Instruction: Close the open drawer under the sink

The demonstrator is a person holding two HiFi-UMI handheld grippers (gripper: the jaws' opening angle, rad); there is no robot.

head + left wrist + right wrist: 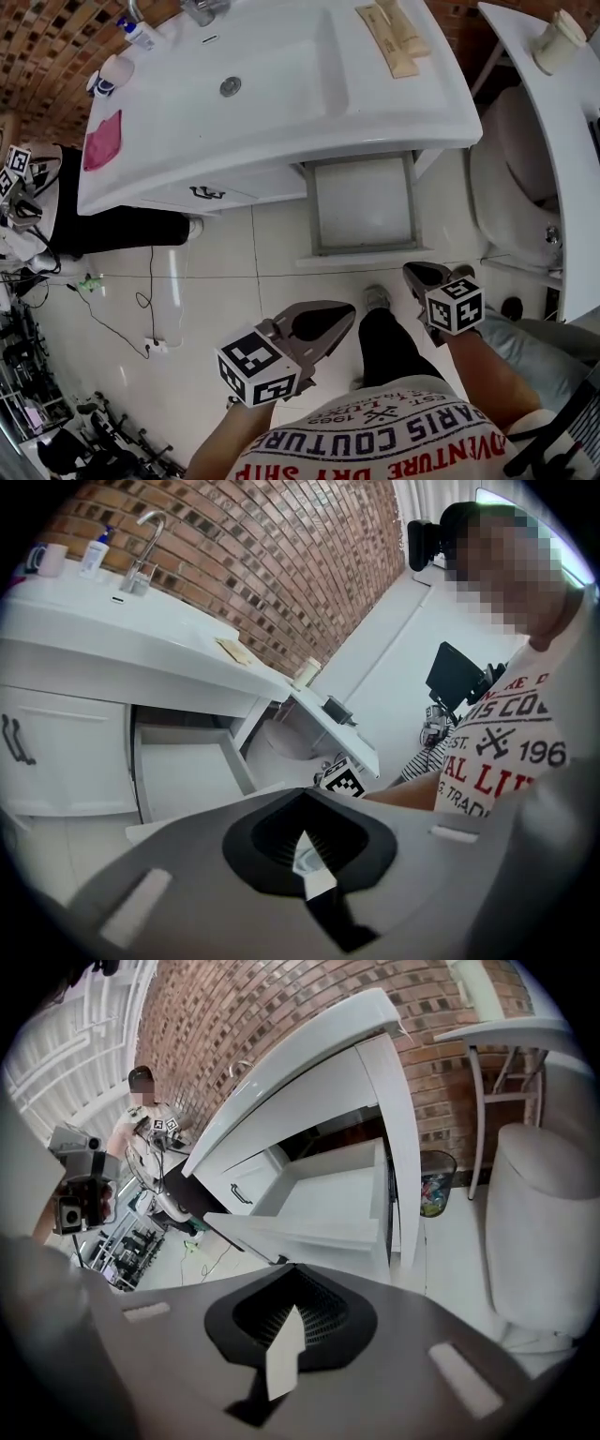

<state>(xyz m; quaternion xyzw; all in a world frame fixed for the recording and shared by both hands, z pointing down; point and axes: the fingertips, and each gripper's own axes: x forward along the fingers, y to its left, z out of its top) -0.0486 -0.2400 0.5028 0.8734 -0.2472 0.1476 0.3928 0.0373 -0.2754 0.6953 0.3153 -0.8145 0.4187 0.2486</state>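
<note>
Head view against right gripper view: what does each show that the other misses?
Only the head view shows the round metal drain in the white sink basin and the pink cloth on the counter. Only the right gripper view shows the small dark waste bin by the brick wall. Both show the open white drawer under the sink and the white toilet.

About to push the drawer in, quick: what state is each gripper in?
Left gripper: shut, holding nothing.
Right gripper: shut, holding nothing.
</note>
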